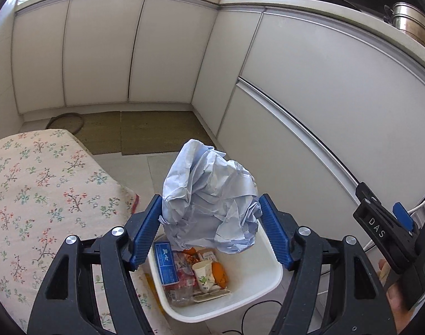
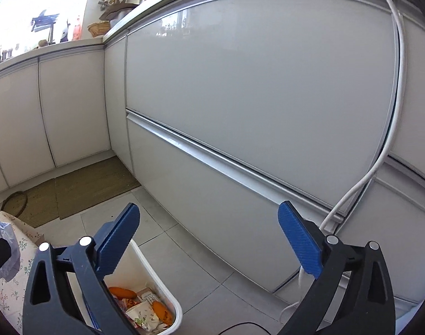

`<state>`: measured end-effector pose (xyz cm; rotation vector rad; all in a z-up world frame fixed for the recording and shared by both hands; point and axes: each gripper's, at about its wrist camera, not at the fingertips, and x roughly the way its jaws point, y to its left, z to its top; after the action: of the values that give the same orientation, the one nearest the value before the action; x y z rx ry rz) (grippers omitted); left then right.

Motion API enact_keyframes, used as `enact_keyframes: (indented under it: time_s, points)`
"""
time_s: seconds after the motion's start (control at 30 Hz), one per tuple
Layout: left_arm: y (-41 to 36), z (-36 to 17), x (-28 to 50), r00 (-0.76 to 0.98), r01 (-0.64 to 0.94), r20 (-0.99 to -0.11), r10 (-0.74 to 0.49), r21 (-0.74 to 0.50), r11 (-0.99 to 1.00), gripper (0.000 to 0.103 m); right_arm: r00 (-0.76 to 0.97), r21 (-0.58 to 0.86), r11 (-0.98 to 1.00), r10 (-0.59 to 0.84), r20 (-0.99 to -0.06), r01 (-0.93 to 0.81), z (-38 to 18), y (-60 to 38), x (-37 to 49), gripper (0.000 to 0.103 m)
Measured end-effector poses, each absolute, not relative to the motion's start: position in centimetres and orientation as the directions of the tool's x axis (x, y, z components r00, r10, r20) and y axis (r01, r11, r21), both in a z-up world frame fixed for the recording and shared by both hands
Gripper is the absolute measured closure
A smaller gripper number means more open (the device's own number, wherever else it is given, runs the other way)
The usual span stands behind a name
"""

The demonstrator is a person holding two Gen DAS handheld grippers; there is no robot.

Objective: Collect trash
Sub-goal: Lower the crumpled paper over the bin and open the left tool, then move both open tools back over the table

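Grey tiled floor carries the white trash bin, two woven mats by the cabinets.

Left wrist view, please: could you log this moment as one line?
left tool: shut on crumpled blue paper | paper: above white bin | right tool: open, empty | bin: holds wrappers, cup

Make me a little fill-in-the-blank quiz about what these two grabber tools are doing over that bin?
1. The left gripper holds a crumpled ball of pale ____ paper.
2. The paper hangs above a ____ trash bin.
3. The right gripper has nothing between its jaws, which stand wide ____.
4. Beside the bin lies a cloth printed with ____.

Missing words: blue; white; open; flowers
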<state>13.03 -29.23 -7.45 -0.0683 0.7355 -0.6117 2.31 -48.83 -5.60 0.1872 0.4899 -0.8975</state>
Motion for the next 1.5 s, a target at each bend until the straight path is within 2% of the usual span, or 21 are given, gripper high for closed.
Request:
enact_keyframes:
  time_s: [0.17,0.23,0.33,0.63,0.83,1.03,1.17,1.5]
  points:
    - [-31.3,-7.4,13.4,0.570,0.527,-0.595,-0.566,-0.264,0.808,0.028,0.482,-0.038,0.568,-0.731,-0.482,0.822,-5.5,-50.9,1.1,0.007]
    - [-31.3,-7.0,13.2,0.586,0.535,-0.581,-0.565,-0.247,0.808,0.014,0.477,-0.026,0.557,-0.733,-0.486,0.830,-5.3,-51.4,0.6,0.007]
    - [-30.5,-6.1,13.0,0.621,0.527,-0.560,-0.548,-0.219,0.821,0.007,0.494,-0.016,0.571,-0.723,-0.482,0.821,-5.0,-50.7,0.6,0.007]
    - [-22.6,-3.2,10.8,0.794,0.377,-0.494,-0.355,-0.058,0.924,0.007,0.631,-0.016,0.675,-0.697,-0.340,0.737,-2.0,-42.1,0.2,0.007]
    - [-14.8,-2.5,9.4,0.830,0.243,-0.520,-0.200,0.014,0.970,0.007,0.729,-0.028,0.795,-0.568,-0.382,0.605,-2.0,-34.4,1.5,0.007]
    - [-7.8,-1.9,8.0,0.836,0.166,-0.527,-0.153,-0.022,0.986,0.007,0.789,0.009,0.872,-0.437,-0.432,0.489,-2.7,-26.9,2.2,0.007]
    - [-4.4,-1.6,6.8,0.865,0.111,-0.491,-0.103,-0.012,0.994,0.007,0.821,0.010,0.900,-0.392,-0.416,0.435,-2.5,-23.4,2.8,0.007]
    - [-0.6,-2.5,7.1,0.848,0.110,-0.518,-0.111,-0.033,0.993,0.007,0.848,0.005,0.928,-0.337,-0.409,0.372,-2.6,-18.7,4.1,0.007]
